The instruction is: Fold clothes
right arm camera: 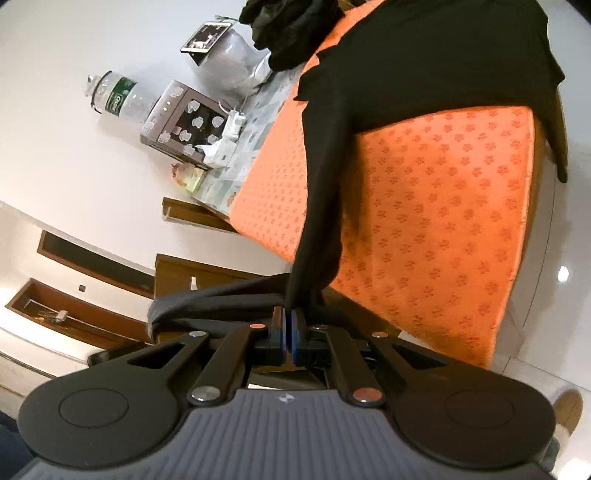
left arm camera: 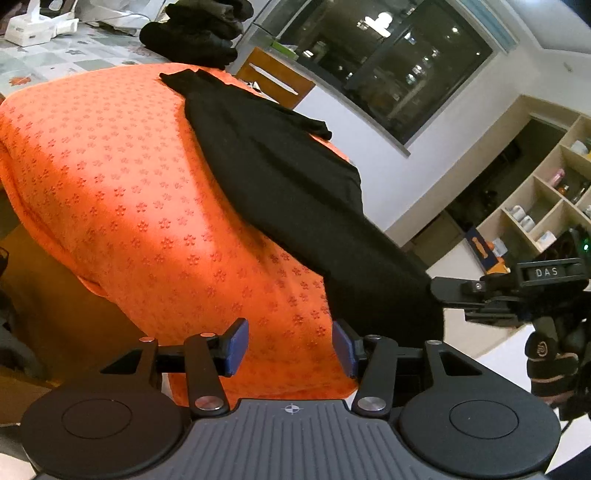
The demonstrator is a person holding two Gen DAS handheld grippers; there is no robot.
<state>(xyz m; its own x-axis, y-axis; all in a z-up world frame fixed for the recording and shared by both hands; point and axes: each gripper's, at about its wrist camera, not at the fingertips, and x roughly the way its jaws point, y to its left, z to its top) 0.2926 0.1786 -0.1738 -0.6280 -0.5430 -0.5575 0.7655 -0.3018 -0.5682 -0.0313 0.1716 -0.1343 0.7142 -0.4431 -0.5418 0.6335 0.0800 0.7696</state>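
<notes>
black garment (right arm camera: 325, 155) pinched in closed right gripper (right arm camera: 288, 325); left gripper (left arm camera: 290, 343) half open, empty.

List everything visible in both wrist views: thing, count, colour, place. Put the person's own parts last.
black garment: one, black, spread across the orange mat, one end lifted off the mat's edge in the right gripper
orange mat: one, orange with a flower pattern, covering the table
pile of dark clothes: one, black, on the table beyond the mat
tissue box: one, white, far table corner
water bottle: one, clear with a green label, by the wall
shelf unit: one, pale wood, holding mugs
window: one, dark, behind the table
left gripper: one, black with blue pads, open over the mat's near edge
right gripper: one, black with blue pads, shut on the garment
</notes>
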